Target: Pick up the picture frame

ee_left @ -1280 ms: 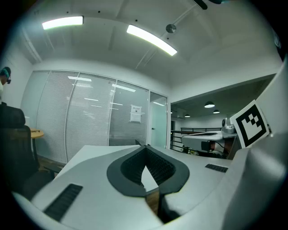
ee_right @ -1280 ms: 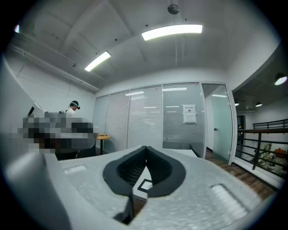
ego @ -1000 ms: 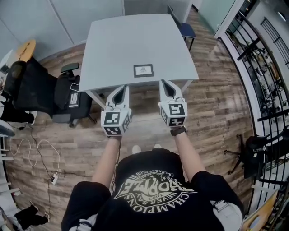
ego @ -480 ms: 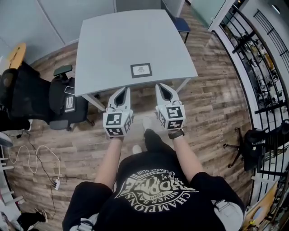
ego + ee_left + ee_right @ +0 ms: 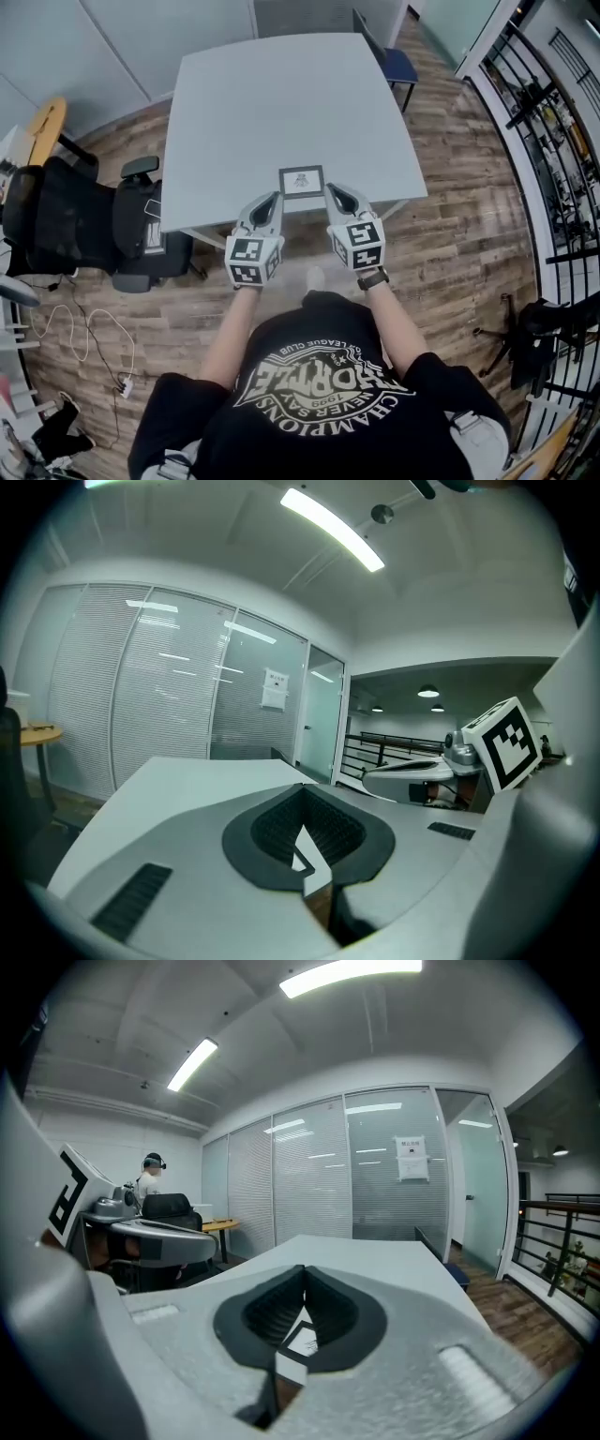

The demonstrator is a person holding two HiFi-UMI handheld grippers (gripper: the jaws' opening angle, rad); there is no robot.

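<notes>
A small dark picture frame [image 5: 301, 181] with a white print lies flat near the front edge of the pale grey table [image 5: 281, 94]. My left gripper [image 5: 273, 198] is shut with nothing in it, its tip just left of and below the frame. My right gripper [image 5: 334, 190] is shut too and holds nothing, its tip at the frame's lower right corner. A corner of the picture frame [image 5: 302, 857] shows through the left gripper's jaw hollow. In the right gripper view the picture frame [image 5: 302, 1339] lies straight ahead on the table [image 5: 375, 1255], seen between the closed jaws.
A black office chair [image 5: 84, 225] stands left of the table and a blue chair [image 5: 392, 58] at its far right corner. Black railings [image 5: 553, 122] run along the right side. The floor is wood plank, with cables [image 5: 84, 328] at the left.
Both grippers have moved forward and down from over the floor to the table's front edge, flanking the frame. The person has stepped closer to the table.
</notes>
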